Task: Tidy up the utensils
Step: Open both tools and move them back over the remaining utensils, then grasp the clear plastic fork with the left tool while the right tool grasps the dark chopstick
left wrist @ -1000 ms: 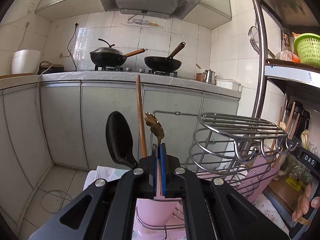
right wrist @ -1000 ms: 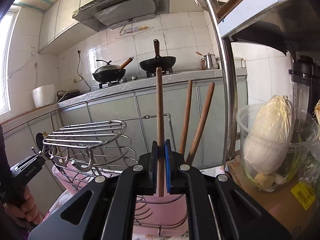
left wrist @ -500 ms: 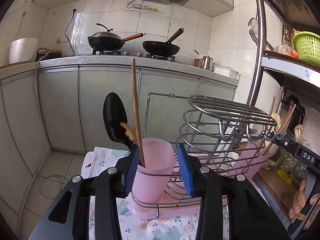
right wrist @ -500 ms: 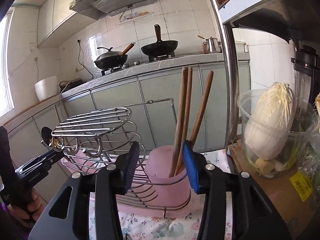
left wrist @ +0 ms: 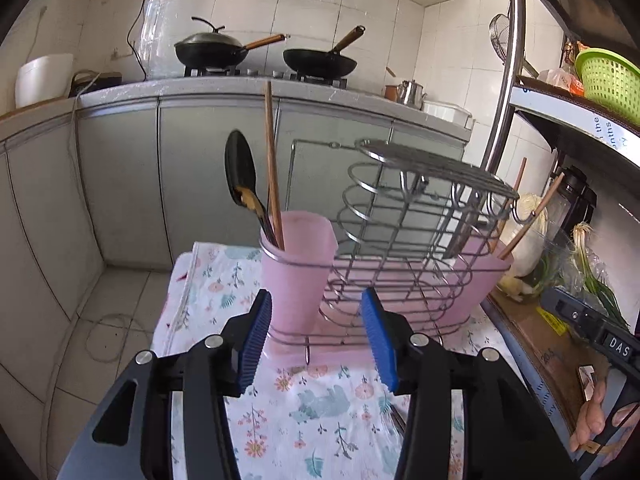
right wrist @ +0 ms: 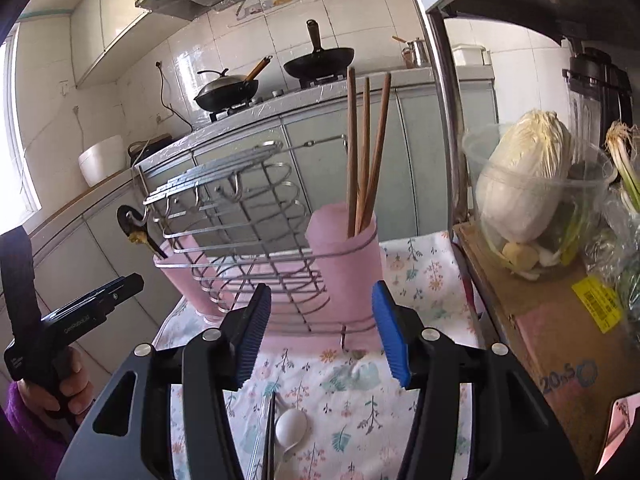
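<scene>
A wire rack (left wrist: 404, 236) (right wrist: 248, 248) on a pink tray holds two pink cups. The left cup (left wrist: 298, 276) holds a black spoon (left wrist: 240, 170), a wooden chopstick (left wrist: 272, 164) and a gold utensil (left wrist: 250, 200). The right cup (right wrist: 348, 256) holds three wooden chopsticks (right wrist: 366, 152). My left gripper (left wrist: 318, 338) is open and empty, just in front of the left cup. My right gripper (right wrist: 320, 330) is open and empty, in front of the right cup. A white spoon (right wrist: 290, 424) and dark chopsticks (right wrist: 268, 440) lie on the floral cloth below it.
The floral cloth (left wrist: 320, 404) covers the table. A shelf pole (right wrist: 440, 100) stands right of the rack, with a cabbage in a clear tub (right wrist: 528, 196) on a cardboard box (right wrist: 560, 320). Kitchen counter with woks (left wrist: 316, 60) lies behind.
Both grippers opened and let go: the gold utensil dropped into the left cup, the wooden chopstick into the right cup. Both grippers then pulled back and lowered.
</scene>
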